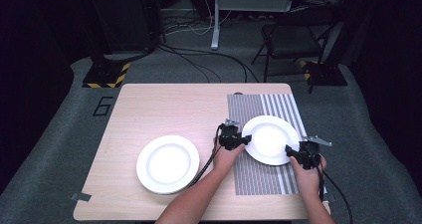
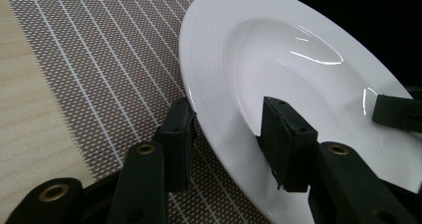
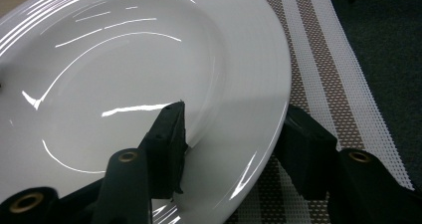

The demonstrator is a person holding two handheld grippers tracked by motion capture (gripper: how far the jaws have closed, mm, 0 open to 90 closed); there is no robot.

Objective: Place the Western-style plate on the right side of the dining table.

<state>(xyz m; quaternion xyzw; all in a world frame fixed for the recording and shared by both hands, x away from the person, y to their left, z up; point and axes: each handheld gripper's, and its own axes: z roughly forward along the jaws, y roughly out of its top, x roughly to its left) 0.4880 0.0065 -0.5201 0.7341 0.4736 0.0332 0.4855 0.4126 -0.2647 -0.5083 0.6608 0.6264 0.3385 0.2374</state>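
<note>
Both grippers, left (image 1: 244, 139) and right (image 1: 292, 153), pinch plate (image 1: 268, 139) rim, frame centre-right; glazed edge may slip.

We see the surface (image 1: 164, 109) lit brightly from above while the room around stays dim; streaks of glare cross the white plate (image 3: 124, 74), and the high view looks soft.

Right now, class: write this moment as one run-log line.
left gripper: jaws astride plate rim | right gripper: astride opposite rim | plate: over striped mat | second plate: untouched
</note>
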